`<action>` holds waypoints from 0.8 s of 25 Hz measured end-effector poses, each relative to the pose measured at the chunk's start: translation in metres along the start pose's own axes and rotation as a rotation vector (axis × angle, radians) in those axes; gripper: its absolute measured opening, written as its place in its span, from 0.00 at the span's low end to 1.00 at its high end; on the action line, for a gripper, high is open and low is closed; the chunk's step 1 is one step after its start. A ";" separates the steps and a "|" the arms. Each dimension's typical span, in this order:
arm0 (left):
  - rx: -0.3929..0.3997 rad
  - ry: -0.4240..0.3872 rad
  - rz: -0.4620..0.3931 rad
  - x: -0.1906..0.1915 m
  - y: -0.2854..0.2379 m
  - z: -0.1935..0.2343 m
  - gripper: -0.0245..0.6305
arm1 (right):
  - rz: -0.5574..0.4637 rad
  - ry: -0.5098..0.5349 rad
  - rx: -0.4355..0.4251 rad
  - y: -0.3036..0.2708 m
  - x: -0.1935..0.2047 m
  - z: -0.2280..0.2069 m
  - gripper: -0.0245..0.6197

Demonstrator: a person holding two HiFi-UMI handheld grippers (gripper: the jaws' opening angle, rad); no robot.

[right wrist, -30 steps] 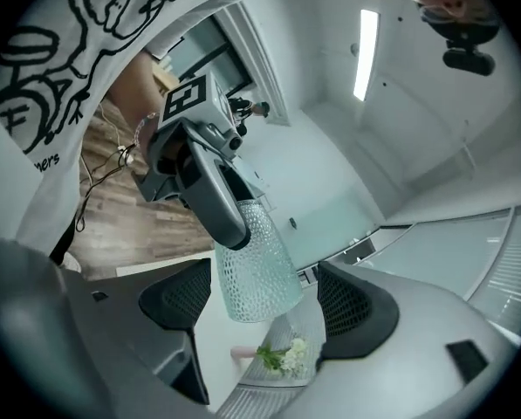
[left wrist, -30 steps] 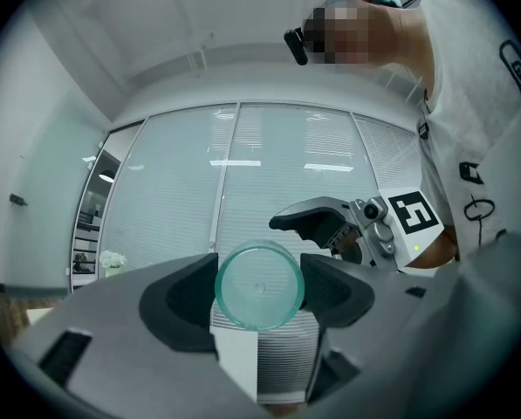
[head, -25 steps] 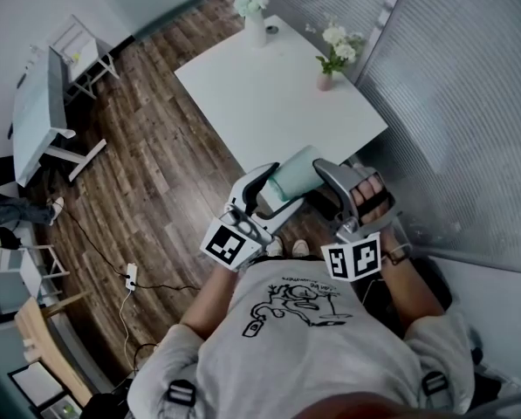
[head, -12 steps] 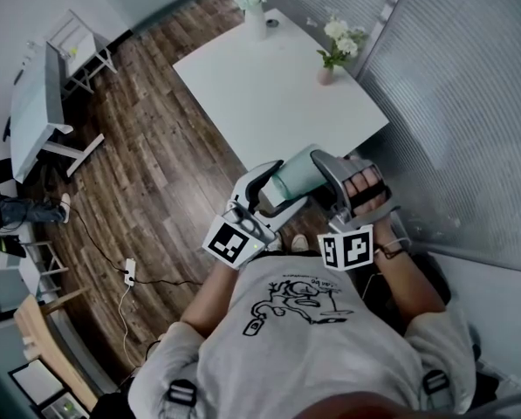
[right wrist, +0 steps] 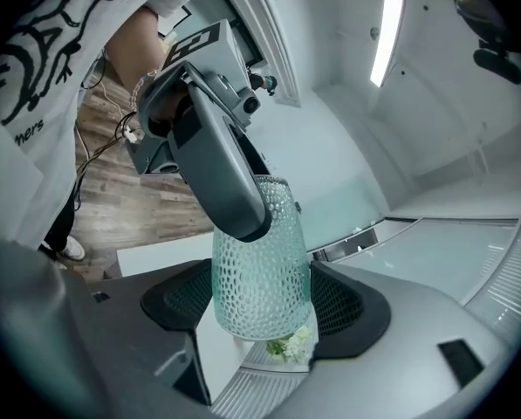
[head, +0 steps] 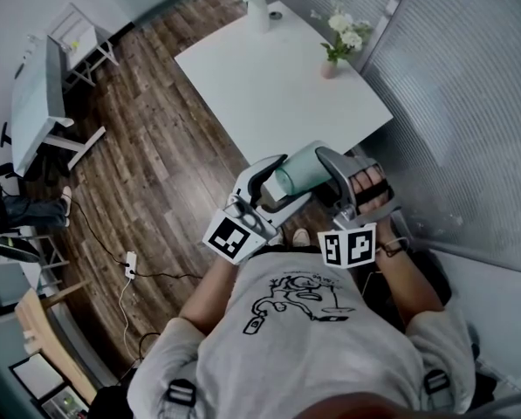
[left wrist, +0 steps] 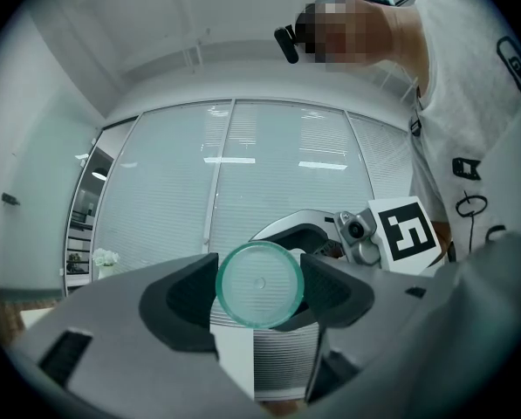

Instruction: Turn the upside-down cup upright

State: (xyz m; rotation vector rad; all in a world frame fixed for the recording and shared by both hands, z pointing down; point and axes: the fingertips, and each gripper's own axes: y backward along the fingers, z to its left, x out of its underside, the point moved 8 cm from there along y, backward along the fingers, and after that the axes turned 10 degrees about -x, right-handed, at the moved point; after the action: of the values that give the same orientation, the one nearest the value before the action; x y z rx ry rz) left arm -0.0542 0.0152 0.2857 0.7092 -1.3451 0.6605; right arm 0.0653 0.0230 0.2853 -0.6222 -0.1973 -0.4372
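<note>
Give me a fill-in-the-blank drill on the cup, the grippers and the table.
The left gripper and the right gripper are ____ shut on the green cup.
The cup rests on no surface; it is held in the ____.
The white table carries ____ vases of flowers.
Missing words: both; air; two.

Cup (right wrist: pixel 258 269) top partly behind fingers (right wrist: pixel 225 182) of the left gripper (head: pixel 278 186); distant tiny dark object (head: pixel 276 15), perhaps a dish.
</note>
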 end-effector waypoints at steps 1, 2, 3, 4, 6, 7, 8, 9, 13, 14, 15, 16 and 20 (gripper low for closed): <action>0.003 -0.002 -0.001 0.000 0.000 0.000 0.49 | -0.005 -0.017 0.000 0.000 0.001 0.001 0.60; 0.005 -0.005 -0.001 0.001 0.000 -0.001 0.48 | -0.012 -0.035 -0.001 0.000 0.001 0.002 0.60; 0.007 -0.009 0.001 0.001 0.000 -0.001 0.48 | -0.018 -0.054 -0.003 0.000 0.002 0.003 0.60; 0.008 -0.011 0.003 0.002 -0.001 -0.001 0.48 | -0.026 -0.075 -0.007 -0.001 0.004 0.004 0.60; 0.007 -0.006 0.008 0.004 -0.004 -0.001 0.48 | -0.047 -0.130 -0.020 -0.003 0.008 0.004 0.60; 0.007 -0.004 0.009 0.004 -0.005 -0.001 0.48 | -0.062 -0.165 -0.030 -0.004 0.010 0.005 0.60; 0.008 -0.004 0.010 0.005 -0.006 -0.001 0.48 | -0.079 -0.201 -0.039 -0.005 0.011 0.006 0.60; 0.010 -0.005 0.010 0.004 -0.006 -0.001 0.48 | -0.096 -0.235 -0.046 -0.006 0.013 0.007 0.60; 0.021 -0.007 0.020 0.005 -0.010 0.000 0.48 | -0.149 -0.347 -0.063 -0.010 0.018 0.008 0.60; 0.023 -0.005 0.022 0.005 -0.011 0.001 0.48 | -0.161 -0.374 -0.070 -0.011 0.019 0.009 0.60; 0.024 -0.003 0.024 0.005 -0.011 0.001 0.48 | -0.173 -0.400 -0.078 -0.011 0.019 0.009 0.60; 0.026 -0.001 0.025 0.005 -0.011 0.001 0.48 | -0.186 -0.427 -0.085 -0.012 0.019 0.010 0.60; 0.032 0.009 0.027 0.007 -0.012 0.001 0.48 | -0.253 -0.538 -0.115 -0.016 0.024 0.016 0.60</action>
State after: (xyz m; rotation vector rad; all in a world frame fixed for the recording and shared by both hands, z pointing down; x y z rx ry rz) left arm -0.0449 0.0066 0.2921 0.7140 -1.3405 0.7067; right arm 0.0785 0.0129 0.3134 -0.8249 -0.7733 -0.5195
